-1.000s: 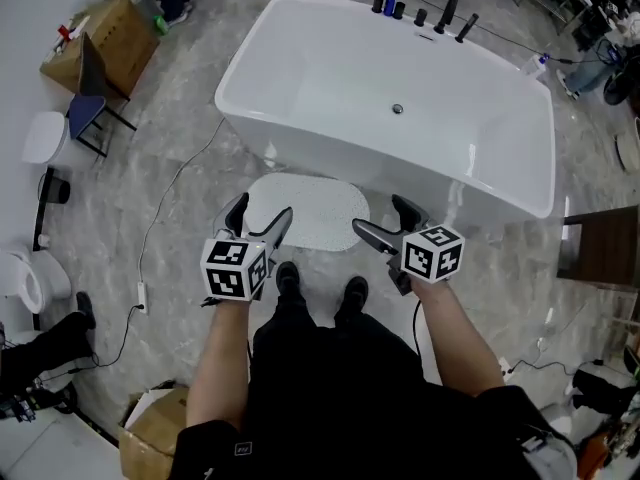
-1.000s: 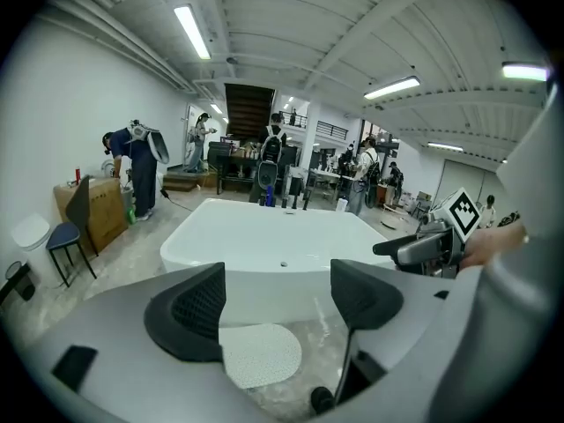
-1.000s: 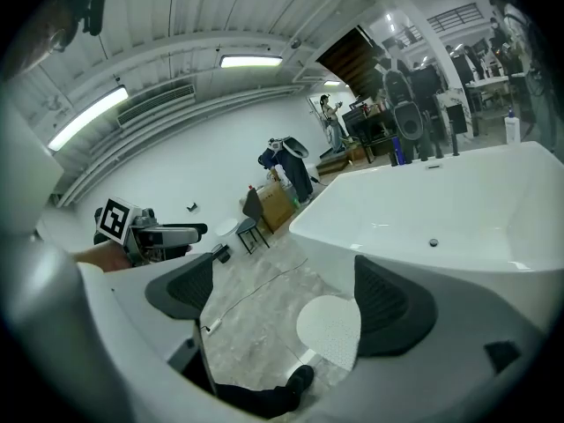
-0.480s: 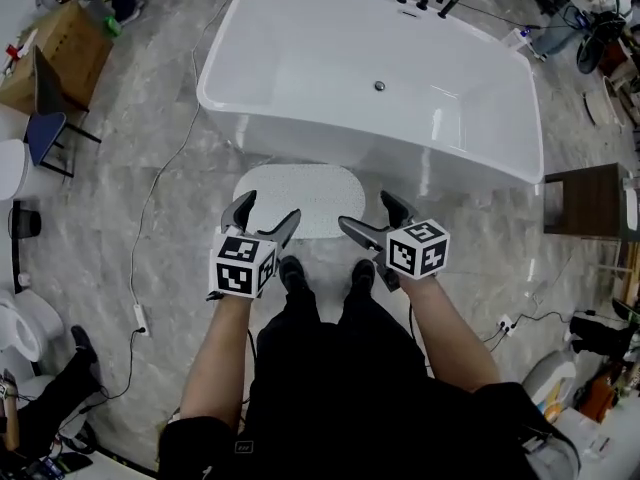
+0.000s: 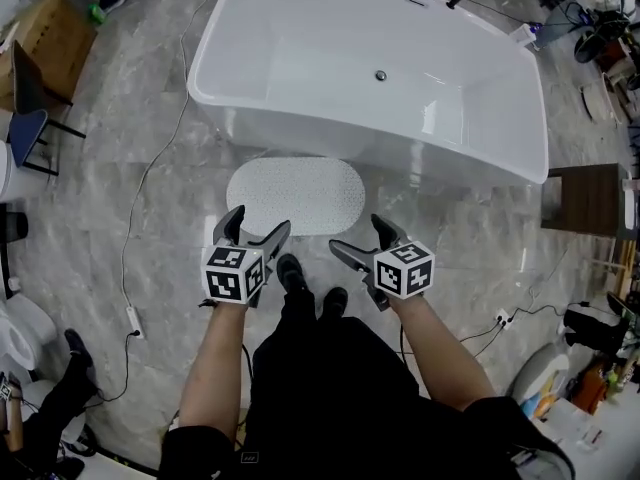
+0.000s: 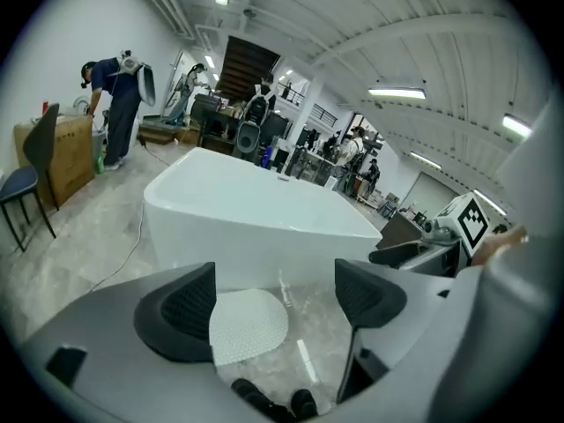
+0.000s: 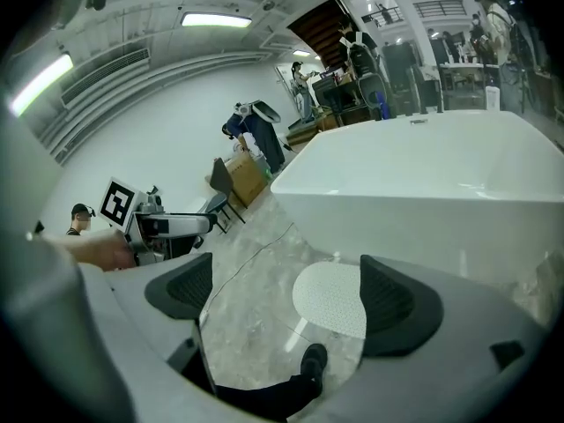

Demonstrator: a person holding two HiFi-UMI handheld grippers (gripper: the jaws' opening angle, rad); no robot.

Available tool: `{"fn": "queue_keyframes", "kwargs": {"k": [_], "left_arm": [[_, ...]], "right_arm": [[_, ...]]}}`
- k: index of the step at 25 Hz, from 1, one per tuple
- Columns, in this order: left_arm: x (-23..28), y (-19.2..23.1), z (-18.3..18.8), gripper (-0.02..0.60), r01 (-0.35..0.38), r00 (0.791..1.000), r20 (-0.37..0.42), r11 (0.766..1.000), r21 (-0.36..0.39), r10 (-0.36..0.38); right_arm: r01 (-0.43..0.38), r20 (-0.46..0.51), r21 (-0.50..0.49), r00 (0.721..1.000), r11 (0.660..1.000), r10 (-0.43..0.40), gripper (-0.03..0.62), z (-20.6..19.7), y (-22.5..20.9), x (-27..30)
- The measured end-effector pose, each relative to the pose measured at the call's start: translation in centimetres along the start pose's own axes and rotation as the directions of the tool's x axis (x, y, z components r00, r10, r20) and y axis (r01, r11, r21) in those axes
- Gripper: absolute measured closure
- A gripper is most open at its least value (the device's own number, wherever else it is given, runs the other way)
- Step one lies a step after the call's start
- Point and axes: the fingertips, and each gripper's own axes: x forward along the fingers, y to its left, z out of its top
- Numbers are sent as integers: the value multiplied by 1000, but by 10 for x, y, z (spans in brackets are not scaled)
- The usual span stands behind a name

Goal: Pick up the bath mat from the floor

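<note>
**Both grippers dropping toward the mat, nothing gripped yet**

The white oval bath mat (image 5: 295,196) lies flat on the grey marble-look floor (image 5: 130,148), its far edge just beside the foot of the bathtub (image 5: 370,68), its near edge just ahead of the person's black shoes (image 5: 290,270). It hasn't shifted vs a sec ago and no corner is lifted.

What's changed: both arms have come down and the head has leaned in, so the tub and mat fill more of the head view. The left gripper (image 5: 259,221) hangs over the mat's near-left edge and the right gripper (image 5: 356,233) over its near-right edge, both pointing down and fwd, neither touching it.

Left jaws have just opened a bit wider. They stand well apart w/ only floor and mat (image 6: 249,324) showing through the gap. Right jaws are also wide apart, empty, w/ the mat (image 7: 330,300) seen beyond them.

Judgement: this is the approach, w/ the pick itself not begun. Next, each gripper likely needs to get a jaw under the thin near edge, which may be fiddly on a mat lying this flat
</note>
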Motion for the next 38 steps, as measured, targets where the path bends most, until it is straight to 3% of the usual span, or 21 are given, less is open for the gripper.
{"fn": "queue_keyframes", "kwargs": {"k": [11,19,24,33,38], "left_arm": [[52,16,-85,153,-42,991,-132,998,-44,36],[95,30,-143,153,-33,986,-167,998,-49,25],[125,56,-175,153,-67,984,-171,997,-42,59],[172,87,-219,157,-144,970,-200,989,-23,137],[202,98,-251,253,-155,958,-237,987,52,163]], "right_arm": [[3,-25,56,1000,998,-2,79,-52,-60,49],[37,-34,59,999,998,-35,79,-90,-103,84],[80,-61,68,995,994,-76,79,-120,-142,101],[48,-61,63,997,997,-44,79,-152,-172,152],[24,-60,51,998,998,-21,79,-172,-187,184]]}}
